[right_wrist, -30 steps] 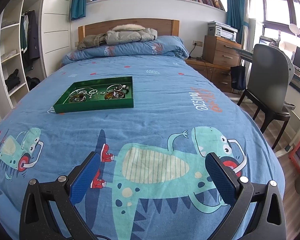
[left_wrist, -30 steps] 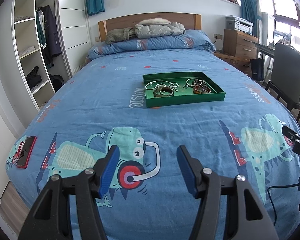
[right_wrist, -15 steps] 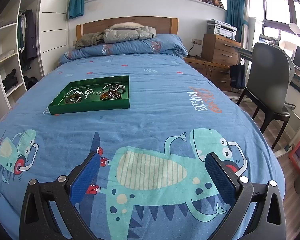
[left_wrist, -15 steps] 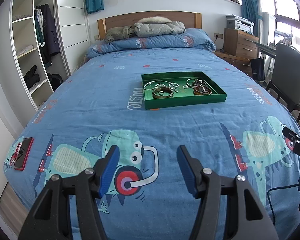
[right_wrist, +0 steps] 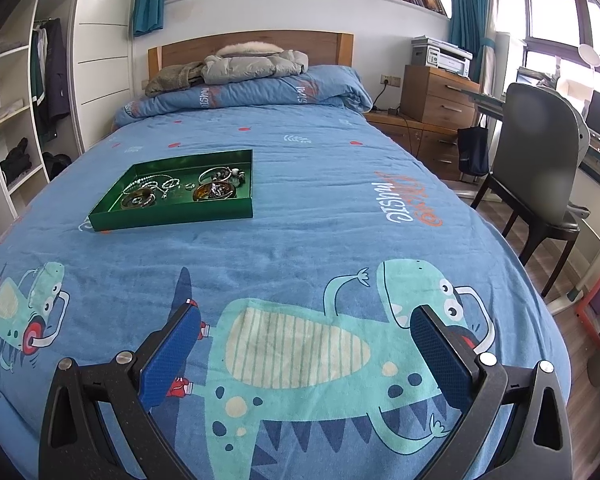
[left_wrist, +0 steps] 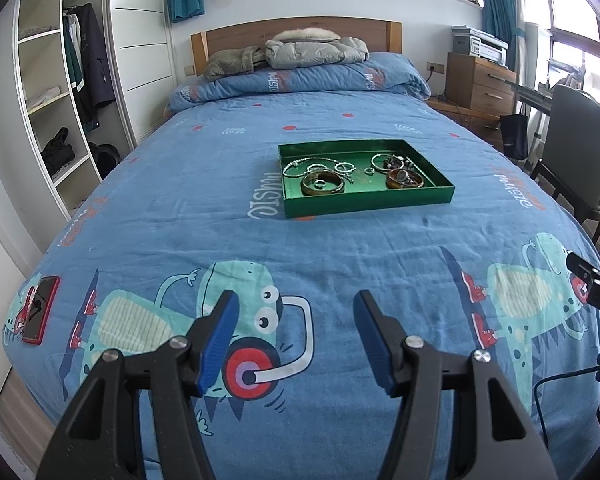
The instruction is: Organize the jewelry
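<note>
A green tray (left_wrist: 364, 202) sits on the blue dinosaur bedspread, mid-bed. It holds several pieces of jewelry: a silver chain (left_wrist: 300, 166), a brown bangle (left_wrist: 324, 184), a second brown bangle (left_wrist: 405, 179) and silver rings. The tray also shows in the right wrist view (right_wrist: 172, 214), far left of centre. My left gripper (left_wrist: 296, 320) is open and empty, above the bed's near end, well short of the tray. My right gripper (right_wrist: 304, 340) is wide open and empty, to the right of the tray and nearer the foot. Its tip shows in the left wrist view (left_wrist: 584, 276).
A red phone (left_wrist: 40, 310) lies at the bed's near left corner. A folded duvet with jackets (left_wrist: 312, 52) is at the headboard. Shelves (left_wrist: 48, 92) stand left; a grey chair (right_wrist: 540, 168), wooden drawers (right_wrist: 440, 96) and a desk stand right.
Both grippers have risen and drawn back slightly, so the tray sits a little lower and farther in each view. Both stay open and empty.
</note>
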`<state>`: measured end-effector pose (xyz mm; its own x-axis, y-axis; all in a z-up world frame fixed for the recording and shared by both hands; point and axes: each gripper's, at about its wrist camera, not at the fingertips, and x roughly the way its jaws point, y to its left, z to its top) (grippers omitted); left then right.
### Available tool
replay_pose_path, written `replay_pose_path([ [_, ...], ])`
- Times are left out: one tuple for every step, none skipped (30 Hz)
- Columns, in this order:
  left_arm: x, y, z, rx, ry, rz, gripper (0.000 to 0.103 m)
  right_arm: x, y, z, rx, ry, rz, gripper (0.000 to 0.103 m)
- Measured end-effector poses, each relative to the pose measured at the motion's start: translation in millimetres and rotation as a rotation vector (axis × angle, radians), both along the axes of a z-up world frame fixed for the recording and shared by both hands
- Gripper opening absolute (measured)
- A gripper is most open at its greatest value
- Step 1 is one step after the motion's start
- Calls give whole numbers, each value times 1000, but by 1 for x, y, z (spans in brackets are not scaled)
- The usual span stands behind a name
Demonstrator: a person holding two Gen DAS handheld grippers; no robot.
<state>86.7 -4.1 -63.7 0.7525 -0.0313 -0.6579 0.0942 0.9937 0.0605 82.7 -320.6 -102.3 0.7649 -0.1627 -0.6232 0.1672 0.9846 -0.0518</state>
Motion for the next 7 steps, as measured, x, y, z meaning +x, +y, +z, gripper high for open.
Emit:
replay_pose_path([
  [0, 0, 0, -1, 0, 0, 58, 0, 0, 0, 0, -1, -1, 103],
  [1, 0, 0, -1, 3, -1, 58, 1, -2, 0, 1, -1, -2, 103],
  [2, -1, -1, -2, 7, -2, 58, 2, -2, -1, 2, -1, -4, 103],
  [4, -1, -1, -2, 9, -2, 58, 3, -3, -1, 3, -1, -5, 103],
  [5, -2, -2, -1, 11, -2, 58, 4, -5, -1, 4, 0, -7, 103],
  [5, -2, -2, -1, 13, -3, 58, 4, -5, -2, 4, 1, -8, 103],
  [8, -3, -2, -1, 16, -3, 58, 5, -6, -2, 5, 2, -9, 103],
])
